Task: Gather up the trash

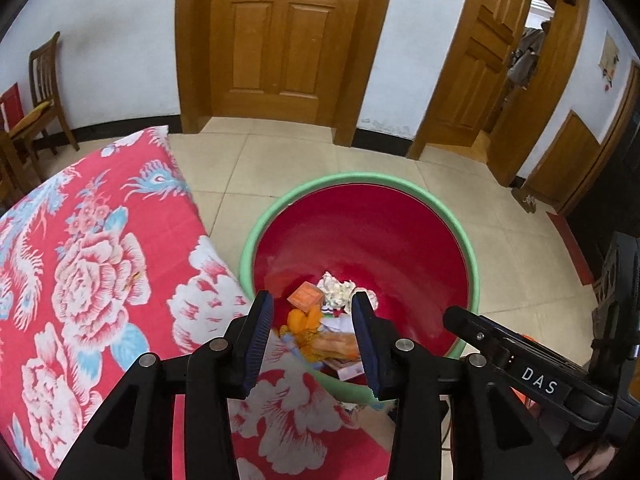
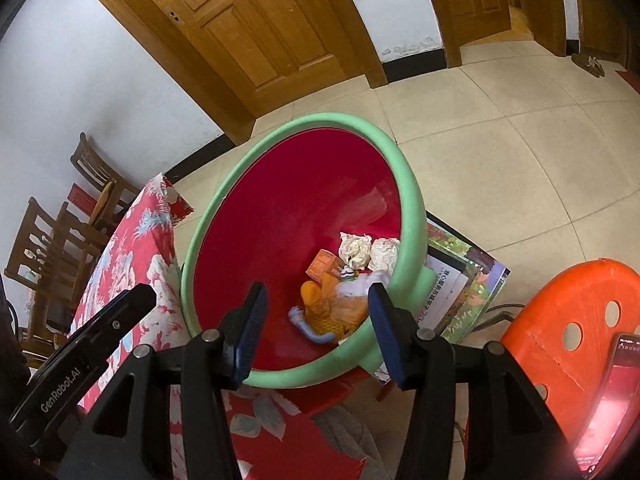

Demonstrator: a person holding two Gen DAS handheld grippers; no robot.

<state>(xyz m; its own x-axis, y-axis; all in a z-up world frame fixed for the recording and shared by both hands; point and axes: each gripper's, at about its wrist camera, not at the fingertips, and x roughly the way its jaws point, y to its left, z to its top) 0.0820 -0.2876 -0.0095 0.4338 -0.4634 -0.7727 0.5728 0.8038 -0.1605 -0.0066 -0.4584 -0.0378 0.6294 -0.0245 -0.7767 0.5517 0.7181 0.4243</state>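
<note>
A red basin with a green rim (image 1: 474,256) (image 2: 412,200) stands beside the floral table. In its bottom lies trash: an orange box (image 1: 306,295) (image 2: 320,265), crumpled white paper (image 1: 338,286) (image 2: 356,250), orange netting and wrappers (image 1: 316,334) (image 2: 324,312). My left gripper (image 1: 314,308) is open and empty, above the basin's near rim. My right gripper (image 2: 318,298) is open and empty, also over the basin. The right gripper's body shows in the left wrist view (image 1: 536,376); the left one's shows in the right wrist view (image 2: 80,360).
A red floral cloth (image 1: 80,280) (image 2: 136,248) covers the table at left. An orange plastic stool (image 2: 576,320) with a phone (image 2: 612,400) on it is at right. A printed board (image 2: 464,292) lies under the basin. Wooden chairs (image 1: 42,92) and doors (image 1: 280,36) stand behind.
</note>
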